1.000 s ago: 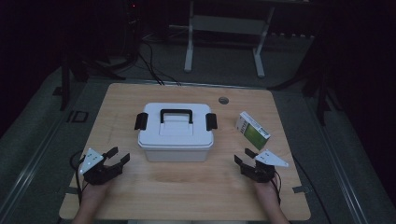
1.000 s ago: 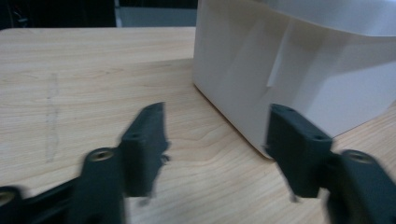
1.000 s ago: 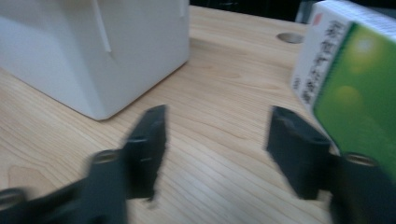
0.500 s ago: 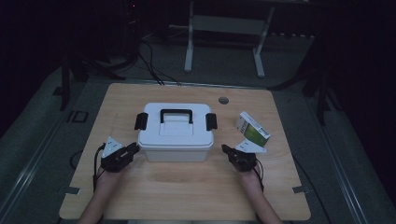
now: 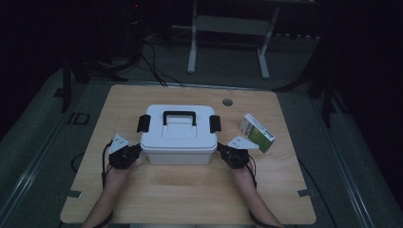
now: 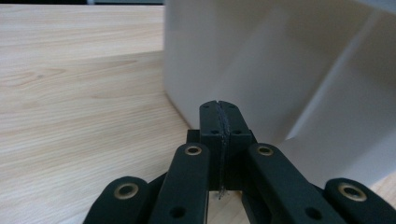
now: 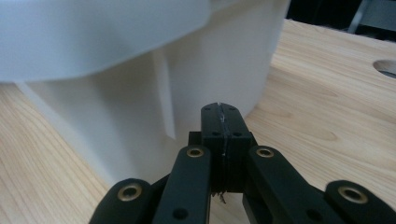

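The white box [image 5: 179,135] with the black handle [image 5: 179,115] sits in the middle of the tabletop [image 5: 190,190]. Its lid is on, and the two black clips [image 5: 143,123] on its ends look shut. So the real work has not started yet. The box has not been lifted, moved or opened.

The left tool [image 5: 133,151] is down low, right next to the left end of the box. Its jaws have just been closing and are now pressed together, with nothing between them. In the left gripper view the tips [image 6: 219,108] are very close to the white wall [image 6: 261,70], but I cannot tell if they touch it. The right tool [image 5: 223,150] is the same at the right end of the box: jaws pressed together, holding nothing, tips [image 7: 220,110] close under the lid's edge [image 7: 93,42].

I think the two tools are getting ready to push or hold the box from both sides. That part is left to do.

A small green and white carton [image 5: 257,132] lies to the right of the box, just behind the right tool. It could get bumped if the box goes that way. A round hole [image 5: 227,101] is in the tabletop behind the box. Nothing lies in front of the box.
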Action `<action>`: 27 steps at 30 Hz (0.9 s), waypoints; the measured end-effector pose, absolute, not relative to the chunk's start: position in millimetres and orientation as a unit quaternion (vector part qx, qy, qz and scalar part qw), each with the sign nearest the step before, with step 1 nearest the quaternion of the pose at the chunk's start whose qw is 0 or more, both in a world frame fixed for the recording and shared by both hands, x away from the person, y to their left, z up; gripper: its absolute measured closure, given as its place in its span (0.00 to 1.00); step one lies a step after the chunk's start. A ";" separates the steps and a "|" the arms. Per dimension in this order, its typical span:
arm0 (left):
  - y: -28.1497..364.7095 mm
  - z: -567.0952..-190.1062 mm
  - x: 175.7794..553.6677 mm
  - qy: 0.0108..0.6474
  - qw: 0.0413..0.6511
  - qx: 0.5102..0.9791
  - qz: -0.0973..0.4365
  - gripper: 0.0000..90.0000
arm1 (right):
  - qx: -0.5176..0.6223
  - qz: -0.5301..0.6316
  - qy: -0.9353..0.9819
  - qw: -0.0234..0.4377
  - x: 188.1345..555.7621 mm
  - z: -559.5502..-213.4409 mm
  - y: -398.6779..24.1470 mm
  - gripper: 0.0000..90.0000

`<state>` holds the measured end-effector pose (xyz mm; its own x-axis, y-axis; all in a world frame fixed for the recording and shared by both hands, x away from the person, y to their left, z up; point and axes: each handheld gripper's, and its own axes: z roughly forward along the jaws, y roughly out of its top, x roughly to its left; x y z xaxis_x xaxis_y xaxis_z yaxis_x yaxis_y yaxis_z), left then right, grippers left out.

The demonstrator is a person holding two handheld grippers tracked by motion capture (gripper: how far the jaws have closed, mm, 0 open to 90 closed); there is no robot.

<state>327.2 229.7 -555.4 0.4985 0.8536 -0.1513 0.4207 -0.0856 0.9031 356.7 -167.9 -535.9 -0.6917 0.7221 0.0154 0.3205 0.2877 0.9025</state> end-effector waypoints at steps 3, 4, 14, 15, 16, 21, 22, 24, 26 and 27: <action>227.3 -553.9 327.1 0.451 0.504 0.704 0.217 0.99 | 0.333 0.492 0.778 0.204 357.4 -535.6 -163.2 1.00; 228.4 -554.2 327.2 0.453 0.510 0.700 0.211 0.99 | 0.335 0.492 0.777 0.204 357.8 -535.3 -163.0 1.00; 222.9 -551.8 321.7 0.446 0.503 0.710 0.210 1.00 | 0.337 0.494 0.776 0.199 355.6 -534.5 -167.3 1.00; 222.1 -551.6 321.0 0.446 0.502 0.710 0.210 1.00 | 0.335 0.494 0.777 0.200 354.7 -534.5 -168.1 1.00; 221.2 -551.2 320.0 0.445 0.500 0.711 0.213 1.00 | 0.334 0.495 0.777 0.199 353.6 -534.4 -168.7 1.00; 216.9 -550.9 315.6 0.444 0.502 0.713 0.207 1.00 | 0.335 0.495 0.777 0.196 348.2 -534.0 -173.7 1.00; 216.0 -550.7 314.6 0.443 0.501 0.714 0.207 1.00 | 0.337 0.496 0.776 0.195 346.9 -534.1 -174.8 1.00; 214.5 -550.7 312.5 0.443 0.502 0.714 0.203 1.00 | 0.337 0.497 0.776 0.192 344.7 -534.2 -177.3 1.00; 212.9 -550.9 310.4 0.444 0.504 0.713 0.199 1.00 | 0.337 0.498 0.776 0.191 342.6 -534.3 -179.8 1.00; 212.0 -550.7 309.4 0.442 0.504 0.714 0.199 1.00 | 0.336 0.498 0.776 0.191 341.5 -534.3 -181.0 1.00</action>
